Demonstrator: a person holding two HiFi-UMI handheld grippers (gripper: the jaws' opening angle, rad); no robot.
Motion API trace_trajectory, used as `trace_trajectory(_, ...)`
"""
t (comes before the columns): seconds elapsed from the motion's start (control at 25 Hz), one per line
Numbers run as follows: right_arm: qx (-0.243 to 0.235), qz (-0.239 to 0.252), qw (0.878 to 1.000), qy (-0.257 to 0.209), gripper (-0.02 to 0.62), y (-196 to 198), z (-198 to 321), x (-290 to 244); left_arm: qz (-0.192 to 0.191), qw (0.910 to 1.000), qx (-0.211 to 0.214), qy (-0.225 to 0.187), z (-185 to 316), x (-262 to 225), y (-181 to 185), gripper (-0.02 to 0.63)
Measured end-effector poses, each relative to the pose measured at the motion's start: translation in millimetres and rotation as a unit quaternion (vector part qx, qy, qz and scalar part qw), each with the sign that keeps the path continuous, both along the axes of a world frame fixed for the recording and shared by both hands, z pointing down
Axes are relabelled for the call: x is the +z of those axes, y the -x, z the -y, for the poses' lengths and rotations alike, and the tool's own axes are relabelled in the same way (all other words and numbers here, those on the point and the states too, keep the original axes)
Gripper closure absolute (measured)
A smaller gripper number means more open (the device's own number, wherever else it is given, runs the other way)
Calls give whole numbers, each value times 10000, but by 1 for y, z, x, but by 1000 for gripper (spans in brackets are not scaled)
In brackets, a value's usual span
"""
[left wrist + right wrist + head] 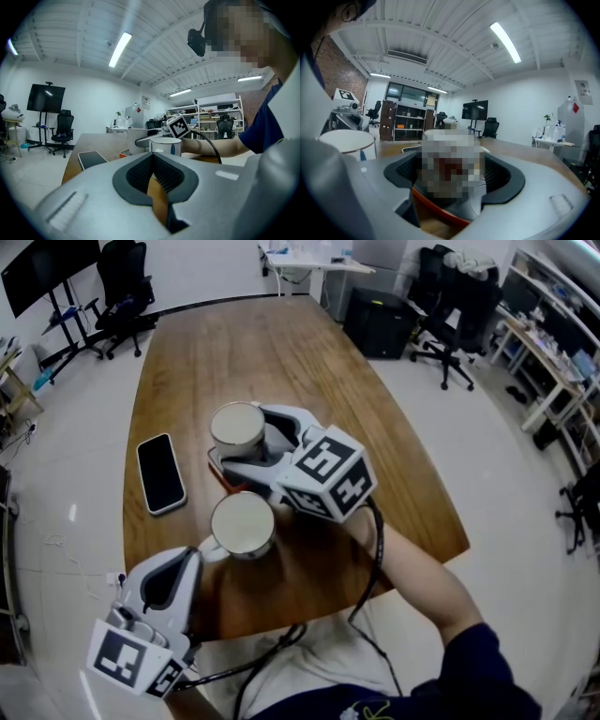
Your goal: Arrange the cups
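Two white cups stand on the wooden table (281, 362). The far cup (236, 426) rests on an orange-rimmed saucer (216, 468). My right gripper (241, 439) reaches in from the right, its pads against the cup's sides. In the right gripper view this cup (450, 154) fills the space between the jaws, above the saucer's rim (440, 211). The near cup (242, 523) has its handle (208, 546) turned toward my left gripper (196, 557), whose tips are closed on that handle. The left gripper view shows the near cup (165, 145) just beyond the shut jaws.
A black phone (160, 472) lies flat on the table left of the cups. The table's near edge (281, 620) runs close behind the near cup. Office chairs (127, 287), desks and shelves stand round the room.
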State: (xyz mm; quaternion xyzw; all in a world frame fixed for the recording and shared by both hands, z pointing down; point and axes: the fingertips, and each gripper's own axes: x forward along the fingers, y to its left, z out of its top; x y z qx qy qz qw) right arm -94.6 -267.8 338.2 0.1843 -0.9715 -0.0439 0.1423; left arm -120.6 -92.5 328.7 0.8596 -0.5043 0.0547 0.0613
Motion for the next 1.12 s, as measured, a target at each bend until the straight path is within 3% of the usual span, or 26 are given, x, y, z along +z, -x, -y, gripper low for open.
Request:
trace_trajectory(0.24, -55, 357, 9992, 139, 189, -11, -10, -12, 10, 10000, 8, -15, -1, 1, -1, 603)
trace_trajectory(0.44, 794, 769, 9931, -382, 205, -61, 0, -31, 27, 10000, 33, -16, 1, 2, -1, 603)
trace_trajectory(0.48, 984, 891, 9905, -361, 290, -75, 1, -33, 30, 10000, 31, -20, 1, 3, -1, 603)
trace_trajectory(0.56, 1285, 1152, 9848, -196, 588, -104, 1, -35, 19, 10000, 23, -26, 2, 3, -2, 603)
trace_trajectory(0.64, 1301, 1180, 9843, 169, 588, -124, -8, -24, -44, 10000, 44, -16, 3, 2, -4, 603)
trace_trajectory(0.76, 1365, 850, 9845, 693, 588, -143, -24, 4, -118, 9999, 42, -13, 3, 3, -3, 603)
trace_trajectory(1.0, 961, 816, 9894, 725, 589, -155, -74, 3, 42, 10000, -1, -19, 1, 6, 3, 603)
trace_trajectory(1.12, 1005, 804, 9891, 709, 589, -159, -79, 1, -7, 10000, 14, -8, 2, 6, 2, 603)
